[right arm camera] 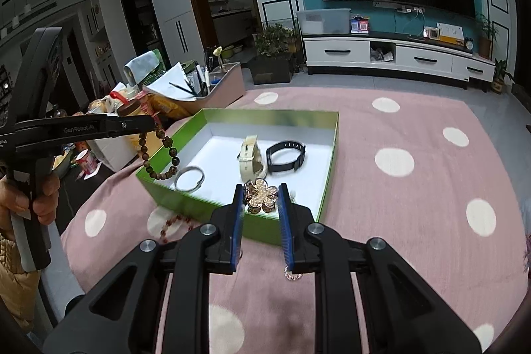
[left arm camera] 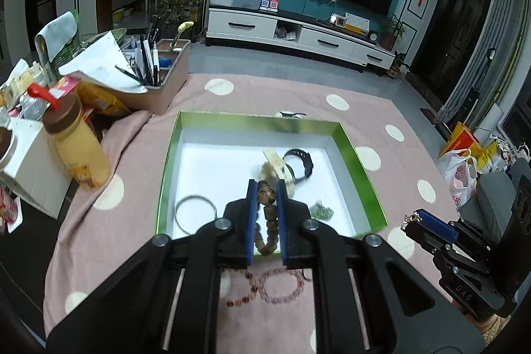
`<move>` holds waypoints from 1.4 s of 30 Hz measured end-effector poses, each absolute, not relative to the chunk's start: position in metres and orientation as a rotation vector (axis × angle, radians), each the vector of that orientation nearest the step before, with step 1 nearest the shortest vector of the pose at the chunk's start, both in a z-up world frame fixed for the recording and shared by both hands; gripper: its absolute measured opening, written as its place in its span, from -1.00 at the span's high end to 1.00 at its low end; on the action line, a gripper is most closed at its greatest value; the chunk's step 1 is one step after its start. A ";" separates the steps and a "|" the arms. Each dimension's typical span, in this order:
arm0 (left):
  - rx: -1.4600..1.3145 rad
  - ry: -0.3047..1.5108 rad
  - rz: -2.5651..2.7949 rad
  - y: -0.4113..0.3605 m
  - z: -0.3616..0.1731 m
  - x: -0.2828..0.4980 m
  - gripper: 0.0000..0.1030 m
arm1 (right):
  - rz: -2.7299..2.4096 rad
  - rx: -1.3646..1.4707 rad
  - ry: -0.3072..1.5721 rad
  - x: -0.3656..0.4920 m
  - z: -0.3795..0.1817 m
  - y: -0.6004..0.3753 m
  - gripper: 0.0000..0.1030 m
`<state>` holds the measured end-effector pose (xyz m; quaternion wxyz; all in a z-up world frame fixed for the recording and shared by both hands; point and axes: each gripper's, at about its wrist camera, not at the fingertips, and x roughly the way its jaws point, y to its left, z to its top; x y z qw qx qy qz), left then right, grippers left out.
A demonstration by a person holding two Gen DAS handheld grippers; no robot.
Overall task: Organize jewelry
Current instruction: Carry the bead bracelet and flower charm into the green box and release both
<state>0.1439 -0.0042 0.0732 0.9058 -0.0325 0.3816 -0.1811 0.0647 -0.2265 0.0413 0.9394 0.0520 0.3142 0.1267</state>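
My left gripper [left arm camera: 266, 188] is shut on a brown bead bracelet [left arm camera: 265, 214] that hangs in a loop above the near edge of the green box [left arm camera: 361, 168]; the right wrist view shows the bead bracelet [right arm camera: 159, 155] dangling from the left gripper [right arm camera: 151, 123]. My right gripper [right arm camera: 260, 188] is shut on a gold flower brooch [right arm camera: 262, 195], held over the green box's [right arm camera: 186, 203] near wall. Inside the box lie a silver bangle [right arm camera: 189, 178], a cream watch [right arm camera: 250, 158] and a black watch [right arm camera: 286, 155]. Pink bead bracelets [left arm camera: 265, 287] lie on the cloth.
A pink cloth with cream dots [right arm camera: 395, 161] covers the table. At the left stand a yellow bottle [left arm camera: 78, 141], a pen holder [left arm camera: 162, 75], a white carton [left arm camera: 30, 168] and snack bags. A small sparkly ring [right arm camera: 292, 276] lies on the cloth. A hand [right arm camera: 20, 201] holds the left tool.
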 end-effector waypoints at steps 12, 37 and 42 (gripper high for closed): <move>-0.064 0.875 -0.330 -0.014 0.040 0.208 0.79 | 0.237 0.074 0.713 0.133 0.024 -0.224 0.61; -0.030 0.957 -0.262 -0.017 -0.005 0.238 0.12 | 0.193 0.066 0.762 0.166 0.004 -0.226 0.43; -0.024 0.925 -0.249 -0.009 0.006 0.222 -0.10 | 0.180 0.096 0.727 0.140 0.016 -0.243 0.37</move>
